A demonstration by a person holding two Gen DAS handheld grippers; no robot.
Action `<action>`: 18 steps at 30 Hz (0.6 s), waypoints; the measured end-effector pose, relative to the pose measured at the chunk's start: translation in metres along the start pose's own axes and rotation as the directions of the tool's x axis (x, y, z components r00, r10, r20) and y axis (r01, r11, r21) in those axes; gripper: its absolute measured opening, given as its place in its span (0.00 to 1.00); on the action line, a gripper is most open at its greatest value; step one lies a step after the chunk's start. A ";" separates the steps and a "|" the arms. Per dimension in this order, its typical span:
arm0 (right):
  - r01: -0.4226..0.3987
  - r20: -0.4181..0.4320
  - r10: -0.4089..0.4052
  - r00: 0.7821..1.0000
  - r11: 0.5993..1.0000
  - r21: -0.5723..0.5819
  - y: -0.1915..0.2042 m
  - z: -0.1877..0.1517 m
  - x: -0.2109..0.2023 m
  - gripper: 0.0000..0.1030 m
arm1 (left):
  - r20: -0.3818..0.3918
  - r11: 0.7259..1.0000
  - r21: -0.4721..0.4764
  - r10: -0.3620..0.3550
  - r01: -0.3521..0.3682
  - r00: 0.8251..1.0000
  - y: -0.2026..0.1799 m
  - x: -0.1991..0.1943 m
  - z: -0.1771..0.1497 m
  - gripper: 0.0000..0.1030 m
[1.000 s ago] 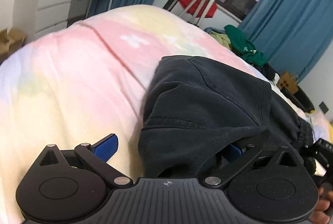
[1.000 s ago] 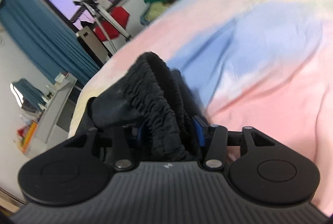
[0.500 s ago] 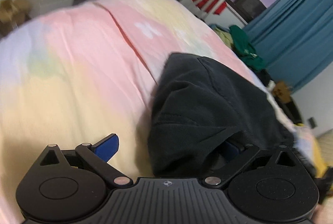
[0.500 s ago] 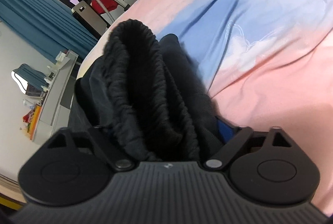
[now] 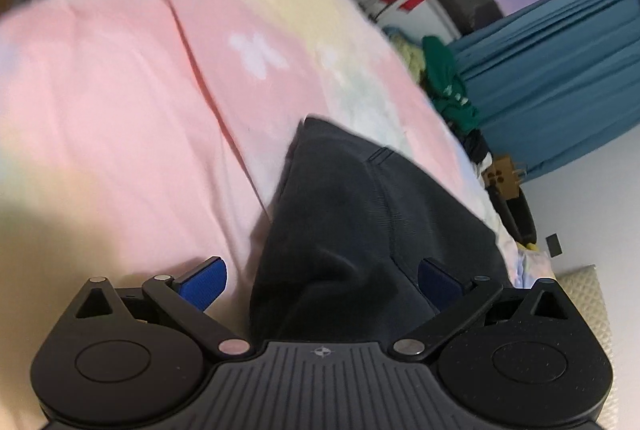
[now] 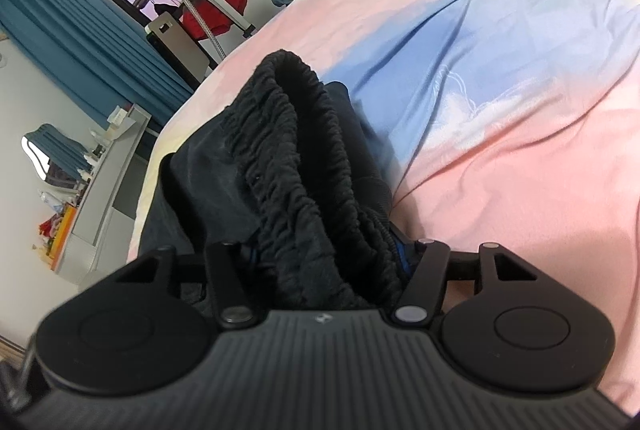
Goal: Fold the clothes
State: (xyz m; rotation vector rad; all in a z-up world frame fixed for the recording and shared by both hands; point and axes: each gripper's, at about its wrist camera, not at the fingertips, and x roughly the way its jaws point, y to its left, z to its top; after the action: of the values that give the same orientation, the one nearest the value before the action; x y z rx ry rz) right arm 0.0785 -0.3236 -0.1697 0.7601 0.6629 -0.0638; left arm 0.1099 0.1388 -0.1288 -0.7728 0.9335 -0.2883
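The right gripper [image 6: 326, 254] is closing on the dark grey stretchy trousers [image 6: 304, 166]; the left gripper [image 5: 320, 280] gapes wide around them on the pastel bedsheet [image 5: 120, 110].

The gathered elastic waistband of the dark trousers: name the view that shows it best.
Right wrist view: the waistband fills the middle, ribbing sharp, bunched between the closing jaws. The left wrist view shows only smooth dark fabric of the trousers, no waistband.

Dark trousers [image 6: 304, 166], bunched, elastic waistband raised, on pastel bedspread [image 6: 520, 158]
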 end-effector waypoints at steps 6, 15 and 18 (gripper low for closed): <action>-0.010 0.016 0.010 1.000 1.000 0.000 -0.005 0.000 0.006 0.59 | -0.090 0.996 0.019 -0.088 0.090 0.992 0.002 0.031 -0.009 1.00; 0.012 0.031 -0.011 0.999 1.000 -0.013 0.000 0.000 0.011 0.59 | -0.039 0.960 0.276 0.051 -0.039 0.998 -0.029 0.043 -0.024 0.81; 0.031 0.040 -0.029 0.999 0.999 -0.043 0.007 -0.002 0.008 0.58 | 0.012 0.944 0.322 0.071 -0.071 0.997 -0.038 0.037 -0.028 0.62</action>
State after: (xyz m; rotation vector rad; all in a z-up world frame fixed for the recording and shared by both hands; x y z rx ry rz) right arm 0.0860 -0.3153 -0.1715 0.7055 0.6367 -0.0908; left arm 0.1127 0.0788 -0.1348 -0.4367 0.8841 -0.3671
